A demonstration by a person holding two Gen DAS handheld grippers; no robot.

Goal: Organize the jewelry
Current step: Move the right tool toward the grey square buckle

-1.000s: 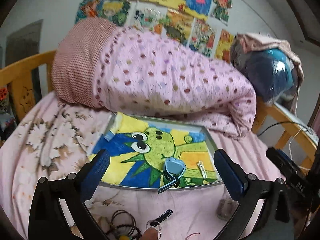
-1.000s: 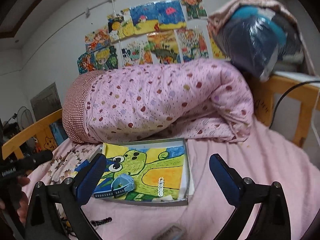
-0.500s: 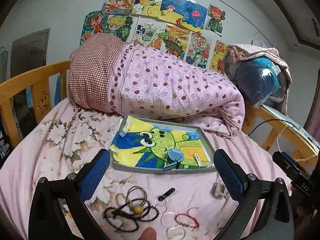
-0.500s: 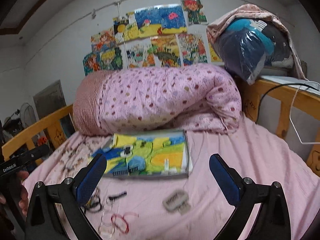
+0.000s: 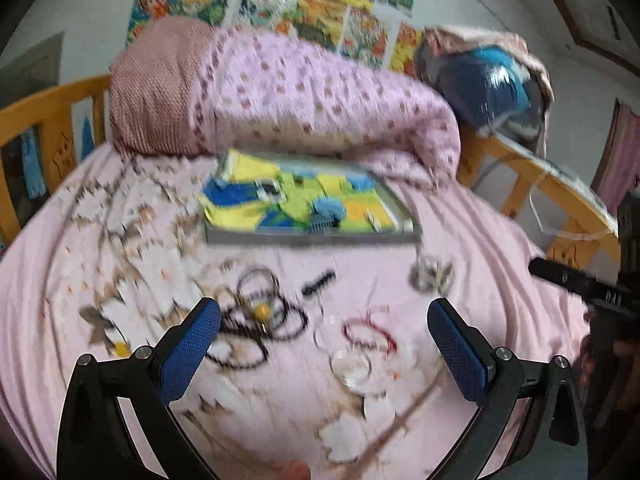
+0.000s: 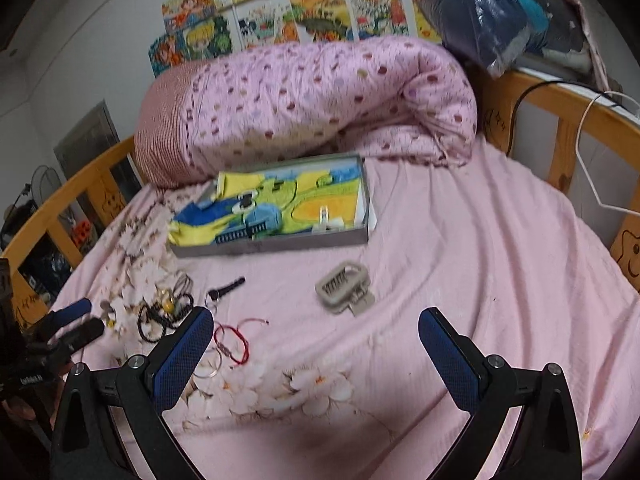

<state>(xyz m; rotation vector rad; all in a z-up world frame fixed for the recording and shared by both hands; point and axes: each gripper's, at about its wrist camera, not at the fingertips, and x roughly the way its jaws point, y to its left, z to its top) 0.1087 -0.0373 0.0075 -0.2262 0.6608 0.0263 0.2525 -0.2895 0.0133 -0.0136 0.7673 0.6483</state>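
- My left claw (image 5: pixel 323 330) is wide open and holds nothing. It hangs over the bed (image 5: pixel 120 360).
- My right claw (image 6: pixel 315 332) is wide open too, and it is empty.
- The tray (image 6: pixel 280 242) lies flat on the bed, right in front of the rolled quilt (image 6: pixel 320 104). It has a bright cartoon picture inside.
- In the tray I see a blue watch (image 6: pixel 262 220) and a small white clip (image 6: pixel 325 216).
- Black bead loops (image 5: pixel 256 332) with a yellow bead (image 5: pixel 263 312) lie on the bed near my left claw.
- Red string bands (image 5: pixel 370 332) and clear rings (image 5: pixel 352 368) lie between my left claw's fingers (image 5: pixel 192 344). This view is blurry.
- A grey comb clip (image 6: pixel 344 284) lies on the bed, near the tray's front edge.
- A small black thing (image 6: pixel 226 290) lies between the beads and the grey clip. I cannot tell what it is.
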